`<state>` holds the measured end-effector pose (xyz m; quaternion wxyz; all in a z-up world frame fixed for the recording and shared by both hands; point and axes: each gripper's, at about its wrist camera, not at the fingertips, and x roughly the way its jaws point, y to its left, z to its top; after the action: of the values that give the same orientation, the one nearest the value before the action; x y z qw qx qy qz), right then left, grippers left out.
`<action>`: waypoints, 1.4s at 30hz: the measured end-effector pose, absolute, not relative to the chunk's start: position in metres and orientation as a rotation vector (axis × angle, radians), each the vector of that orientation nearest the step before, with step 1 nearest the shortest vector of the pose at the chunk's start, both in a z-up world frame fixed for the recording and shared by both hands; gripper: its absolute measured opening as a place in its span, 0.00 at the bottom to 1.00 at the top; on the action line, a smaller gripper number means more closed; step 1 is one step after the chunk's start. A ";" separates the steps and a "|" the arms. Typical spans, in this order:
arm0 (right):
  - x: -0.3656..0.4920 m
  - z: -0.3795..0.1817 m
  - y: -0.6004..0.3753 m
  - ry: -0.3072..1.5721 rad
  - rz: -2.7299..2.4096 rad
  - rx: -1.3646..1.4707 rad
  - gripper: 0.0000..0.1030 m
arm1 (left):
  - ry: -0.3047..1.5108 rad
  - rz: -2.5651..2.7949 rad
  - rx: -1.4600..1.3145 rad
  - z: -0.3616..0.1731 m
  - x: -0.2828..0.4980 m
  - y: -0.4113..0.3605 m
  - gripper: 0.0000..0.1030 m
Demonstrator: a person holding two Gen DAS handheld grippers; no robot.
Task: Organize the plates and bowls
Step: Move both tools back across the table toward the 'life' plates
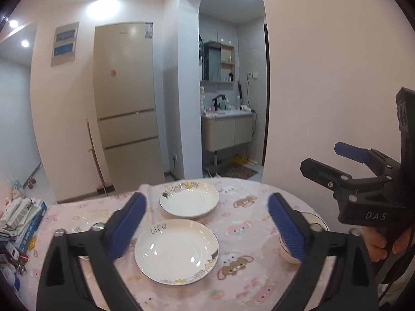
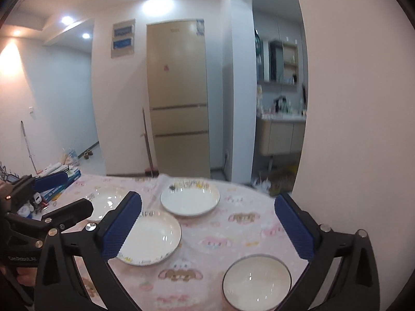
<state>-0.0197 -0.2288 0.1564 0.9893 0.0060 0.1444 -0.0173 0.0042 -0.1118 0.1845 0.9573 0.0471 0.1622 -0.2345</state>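
Note:
Three white plates and a white bowl lie on a pink cartoon tablecloth point(image 1: 241, 235). In the left wrist view, a near plate point(image 1: 177, 251) and a far plate point(image 1: 189, 199) sit between my open left gripper's point(image 1: 207, 229) fingers; a third plate point(image 1: 88, 220) is partly hidden behind the left finger. The bowl point(image 1: 286, 252) peeks behind the right finger. My right gripper point(image 1: 324, 159) hovers open at right. In the right wrist view, my open right gripper point(image 2: 207, 228) is above the table, with the bowl point(image 2: 256, 282) near right, the plates point(image 2: 150, 238) point(image 2: 190, 197) point(image 2: 107, 203) ahead, and my left gripper point(image 2: 66, 194) at left.
Boxes and clutter point(image 1: 20, 223) stand at the table's left edge. Beyond the table are a beige fridge point(image 1: 128, 103), a wall at right point(image 1: 337, 90) and a bathroom alcove with a sink cabinet point(image 1: 228, 132).

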 end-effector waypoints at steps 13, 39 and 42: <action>-0.003 0.135 -0.185 0.222 -0.098 -0.062 1.00 | 0.112 -0.277 0.055 0.174 0.002 -0.061 1.00; 0.086 0.061 -0.157 0.199 0.098 0.044 0.99 | 0.123 -0.193 0.008 0.072 0.085 0.005 1.00; 0.089 0.047 -0.152 0.164 0.097 0.006 0.94 | 0.161 -0.177 0.027 0.054 0.095 0.003 1.00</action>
<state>0.0887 -0.1518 0.0468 0.9955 0.0028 0.0818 0.0484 0.0950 0.0035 0.0540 0.9928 0.0137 0.0801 -0.0883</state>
